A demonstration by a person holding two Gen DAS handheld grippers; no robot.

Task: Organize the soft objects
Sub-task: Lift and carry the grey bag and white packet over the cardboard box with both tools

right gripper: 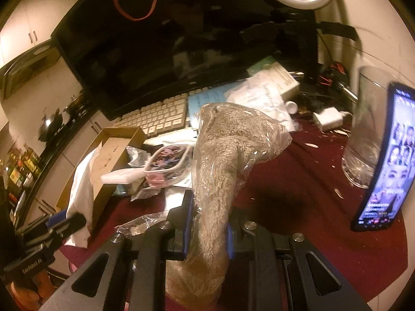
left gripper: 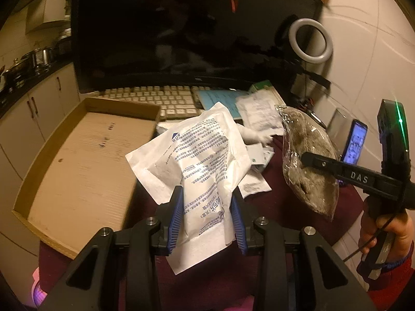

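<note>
- L gripper (left gripper: 207,204): clamped on white printed packet (left gripper: 199,155), held beside cardboard tray (left gripper: 85,155).
- R gripper (right gripper: 208,215): pinching bagged grey fuzzy item (right gripper: 220,150) (clear plastic wrap), above maroon cloth (right gripper: 298,181).

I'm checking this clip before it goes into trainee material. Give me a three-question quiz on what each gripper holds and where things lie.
1. True or false: the left gripper is shut on a white printed packet.
2. What does the right gripper hold? A) a phone B) a grey fuzzy item in a clear plastic bag C) a keyboard
3. Fill in: the cardboard tray lies to the ___ of the white packet in the left wrist view.

Key: 1 true; 2 B; 3 left.
</note>
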